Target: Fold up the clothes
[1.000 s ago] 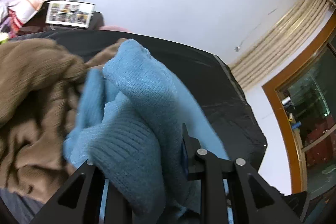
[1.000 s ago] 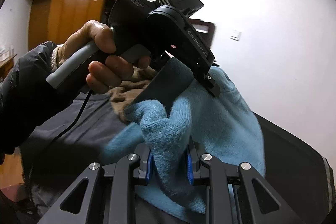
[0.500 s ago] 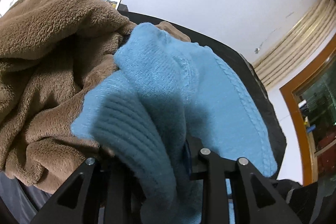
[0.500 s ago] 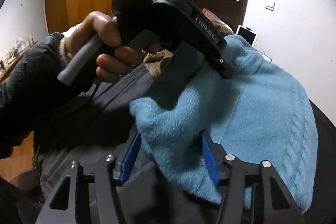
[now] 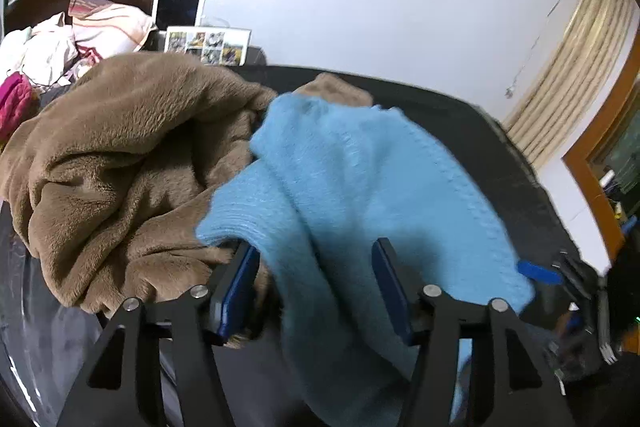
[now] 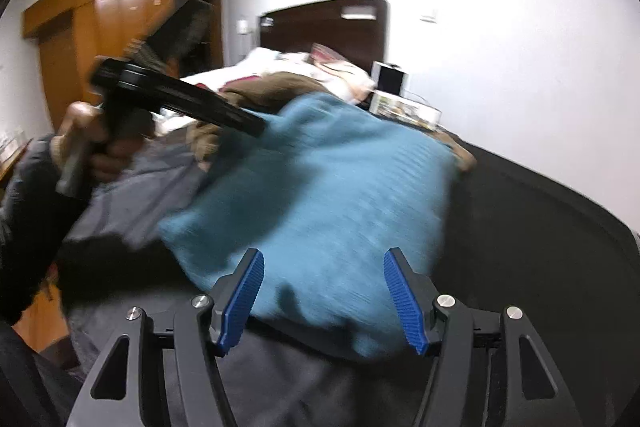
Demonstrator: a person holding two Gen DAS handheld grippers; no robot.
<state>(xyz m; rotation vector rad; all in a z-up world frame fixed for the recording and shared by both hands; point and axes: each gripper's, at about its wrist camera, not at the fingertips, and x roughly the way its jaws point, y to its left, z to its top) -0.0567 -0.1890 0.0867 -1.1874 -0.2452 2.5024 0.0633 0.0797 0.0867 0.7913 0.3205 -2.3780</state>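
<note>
A: Left gripper (image 5: pixel 314 281) jaws opening, blue sweater (image 5: pixel 352 187) lies loose between them, unclamped, beside the brown fleece (image 5: pixel 120 155).
B: Right gripper (image 6: pixel 323 293)?
A: Opening too, pads clear. Sweater rests on the dark table (image 6: pixel 540 227). Looks like release after a fold.
B: Next: regrip an edge, fold again.

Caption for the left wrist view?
Left gripper opening over a blue knitted sweater, beside a brown fleece garment on the dark bed.
</note>
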